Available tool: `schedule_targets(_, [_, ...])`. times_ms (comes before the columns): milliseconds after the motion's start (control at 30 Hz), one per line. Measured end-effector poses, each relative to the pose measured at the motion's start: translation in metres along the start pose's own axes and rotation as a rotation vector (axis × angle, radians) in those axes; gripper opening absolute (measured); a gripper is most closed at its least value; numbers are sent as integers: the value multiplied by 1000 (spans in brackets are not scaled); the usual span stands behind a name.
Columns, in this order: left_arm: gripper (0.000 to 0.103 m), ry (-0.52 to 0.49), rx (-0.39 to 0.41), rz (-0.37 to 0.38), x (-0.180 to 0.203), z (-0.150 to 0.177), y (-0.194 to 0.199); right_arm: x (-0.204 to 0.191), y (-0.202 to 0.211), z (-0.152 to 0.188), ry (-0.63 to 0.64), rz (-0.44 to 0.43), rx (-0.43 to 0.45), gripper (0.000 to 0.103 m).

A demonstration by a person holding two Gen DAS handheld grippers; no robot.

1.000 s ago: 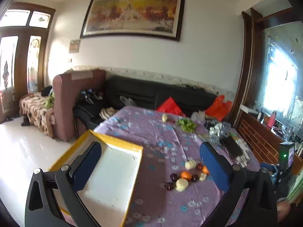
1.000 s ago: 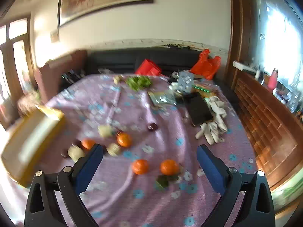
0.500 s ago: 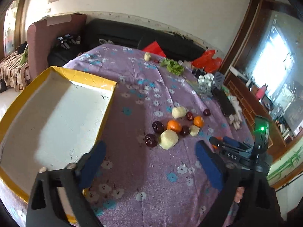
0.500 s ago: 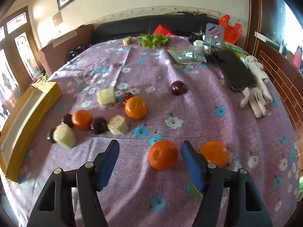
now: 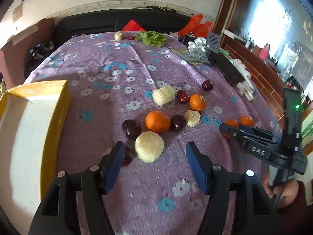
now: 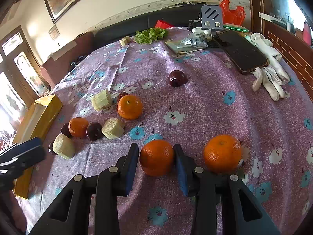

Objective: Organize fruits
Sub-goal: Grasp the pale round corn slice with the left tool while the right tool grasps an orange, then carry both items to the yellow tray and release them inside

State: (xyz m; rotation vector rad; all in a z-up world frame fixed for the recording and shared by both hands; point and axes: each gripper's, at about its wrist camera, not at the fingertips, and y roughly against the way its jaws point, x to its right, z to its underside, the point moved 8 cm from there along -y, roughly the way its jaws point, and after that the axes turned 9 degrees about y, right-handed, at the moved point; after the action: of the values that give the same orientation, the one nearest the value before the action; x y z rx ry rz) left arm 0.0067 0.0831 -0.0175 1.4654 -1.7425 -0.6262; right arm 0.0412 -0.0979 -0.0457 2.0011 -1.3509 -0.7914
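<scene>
My right gripper is shut on an orange resting on the purple flowered tablecloth. A second orange lies just to its right. My left gripper is open, low over the table, its jaws either side of a pale corn piece, not touching it. Behind the corn piece lie an orange, dark plums, more corn pieces and another orange. The yellow tray sits at the left. The right gripper also shows in the left wrist view.
A phone, white gloves, packets and a grey stand lie at the far right of the table. Lettuce and a corn piece lie at the far edge. A black sofa stands behind.
Both grippers have come down and forward to the fruit. The right one has closed onto the near orange. The left one has narrowed around the near corn piece.
</scene>
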Motion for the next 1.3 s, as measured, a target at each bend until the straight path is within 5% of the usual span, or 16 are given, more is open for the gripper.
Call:
schedule_targets(100, [62,-42,-36,-30,4,1,-19,-1,0,1,10,3,-1,39])
schedule_targets(233, [35,-105,-27,-115,3,2,-27,-5,-1,0,31,4,-3,39])
schedule_targets(500, [34,-64,0,-86,-2,4,-13,-8,-2,0,43,3,-3,34])
schedule_targets(833, [35,110,169,-50,-47,5,99,-29,23,-7,102,40,78,34])
schedule_targets(1000, [35,211,263,-98,-102,11,178,-87,84,-26,141,-68,168,35])
schedule_targets(1300, [35,287,385,-252,-197,2,289,-260,155,-80,364,-342,253,35])
